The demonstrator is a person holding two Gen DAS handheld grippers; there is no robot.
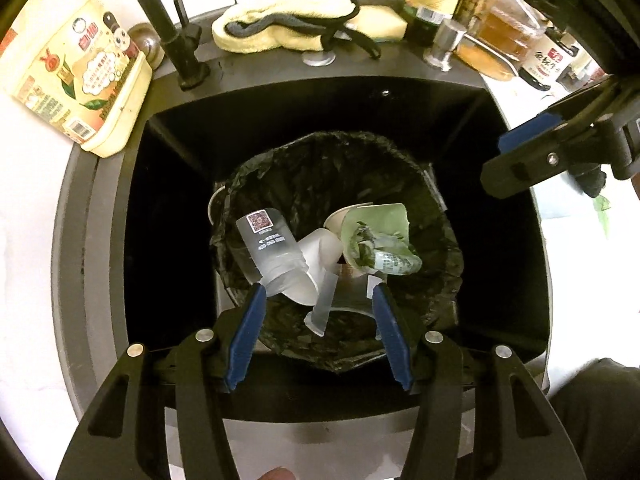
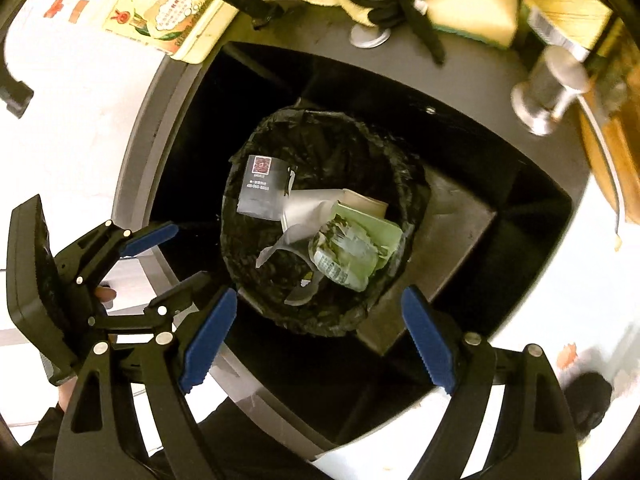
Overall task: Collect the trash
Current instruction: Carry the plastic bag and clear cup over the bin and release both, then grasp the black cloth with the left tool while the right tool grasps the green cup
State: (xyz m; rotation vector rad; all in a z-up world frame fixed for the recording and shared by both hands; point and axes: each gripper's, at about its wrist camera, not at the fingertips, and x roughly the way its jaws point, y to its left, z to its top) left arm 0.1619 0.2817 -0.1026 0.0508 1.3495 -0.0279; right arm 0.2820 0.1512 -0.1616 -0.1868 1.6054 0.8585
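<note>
Crumpled green wrapper (image 1: 376, 242), clear plastic pieces (image 1: 272, 240) inside black-lined bin (image 1: 320, 152).

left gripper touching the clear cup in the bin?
Apart. In the right wrist view the left gripper hangs open over the sink rim, dark gap between it and the clear cup in the bin.

The bin's mouth (image 1: 332, 148) lies open from above, trash (image 1: 320, 248) piled only at its bottom. Dark sink walls (image 1: 176, 208) hem it left and right; faucet (image 1: 168, 28) and cloth (image 1: 280, 16) crowd the far rim
</note>
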